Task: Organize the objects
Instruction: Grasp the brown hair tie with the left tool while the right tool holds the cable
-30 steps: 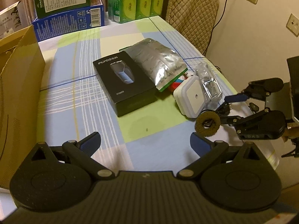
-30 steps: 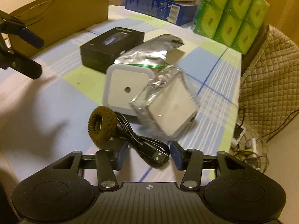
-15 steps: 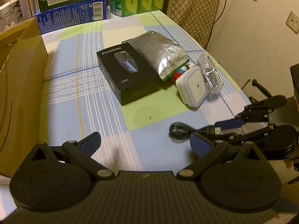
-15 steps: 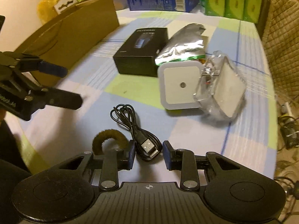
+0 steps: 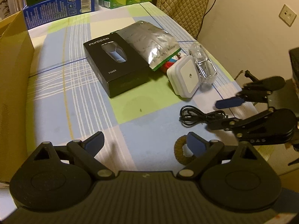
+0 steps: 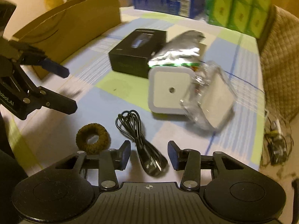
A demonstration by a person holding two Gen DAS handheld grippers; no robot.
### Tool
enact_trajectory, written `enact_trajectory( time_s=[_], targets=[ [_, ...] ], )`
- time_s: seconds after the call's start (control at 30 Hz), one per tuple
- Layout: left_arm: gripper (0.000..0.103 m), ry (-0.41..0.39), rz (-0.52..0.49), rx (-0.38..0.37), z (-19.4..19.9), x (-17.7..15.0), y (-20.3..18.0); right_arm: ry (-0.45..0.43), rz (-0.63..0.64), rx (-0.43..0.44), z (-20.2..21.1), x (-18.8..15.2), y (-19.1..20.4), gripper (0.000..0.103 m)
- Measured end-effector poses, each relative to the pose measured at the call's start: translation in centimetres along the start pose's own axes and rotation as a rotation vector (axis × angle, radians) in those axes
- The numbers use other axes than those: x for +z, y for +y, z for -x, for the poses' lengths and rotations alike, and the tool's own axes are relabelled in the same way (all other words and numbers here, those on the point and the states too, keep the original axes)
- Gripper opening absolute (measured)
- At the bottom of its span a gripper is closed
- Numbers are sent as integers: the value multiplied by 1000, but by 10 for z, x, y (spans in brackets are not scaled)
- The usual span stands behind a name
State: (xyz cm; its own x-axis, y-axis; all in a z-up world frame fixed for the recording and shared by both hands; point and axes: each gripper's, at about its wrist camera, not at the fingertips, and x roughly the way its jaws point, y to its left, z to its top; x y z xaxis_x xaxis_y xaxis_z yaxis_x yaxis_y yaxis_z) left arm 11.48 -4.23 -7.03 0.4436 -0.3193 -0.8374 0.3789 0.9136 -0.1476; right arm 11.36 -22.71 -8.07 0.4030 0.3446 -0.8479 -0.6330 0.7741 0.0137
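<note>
Nearest, the right gripper has just let go of the brown knitted ring, which now lies loose on the checked cloth surface; its jaws have reopened partway and straddle the coiled black USB cable's plug without pressing it, likely the next pick. The left gripper hangs wide open, empty. Beyond lie a white square night light, crinkled clear packet, foil pouch, black shaver box and, crowding the left, a cardboard box.

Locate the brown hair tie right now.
In the right wrist view, the brown hair tie lies flat on the tablecloth, just left of the coiled black USB cable and by the right tool's left finger.
</note>
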Motion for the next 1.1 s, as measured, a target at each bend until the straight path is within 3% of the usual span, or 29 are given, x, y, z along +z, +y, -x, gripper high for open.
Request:
enact_trajectory(
  time_s=[0.1, 0.13, 0.17, 0.37, 0.47, 0.73, 0.97, 1.1],
  targets=[
    [90, 12, -12, -8, -3, -1, 0, 7, 58, -8, -7, 2, 5, 36],
    [89, 15, -16, -13, -4, -1, -1, 4, 57, -4, -8, 2, 4, 23],
    [89, 18, -20, -18, -5, -2, -1, 6, 47, -11, -8, 2, 3, 18],
    [84, 37, -52, -49, -13, -4, -7, 5, -97, -3, 5, -9, -11, 16],
    [74, 49, -83, -79, -18, -3, -14, -4, -149, -11, 13, -14, -15, 16],
    [60, 101, -148, -160, -33, 1, -35, -16, -193, -23, 24, -21, -17, 16],
    [50, 123, -210, -137, -43, 2, -48, -15, -220, -25, 24, -24, -19, 16],
    [35, 136, -228, -123, -42, 2, -49, -14, -224, -21, 24, -24, -19, 16]
  ],
)
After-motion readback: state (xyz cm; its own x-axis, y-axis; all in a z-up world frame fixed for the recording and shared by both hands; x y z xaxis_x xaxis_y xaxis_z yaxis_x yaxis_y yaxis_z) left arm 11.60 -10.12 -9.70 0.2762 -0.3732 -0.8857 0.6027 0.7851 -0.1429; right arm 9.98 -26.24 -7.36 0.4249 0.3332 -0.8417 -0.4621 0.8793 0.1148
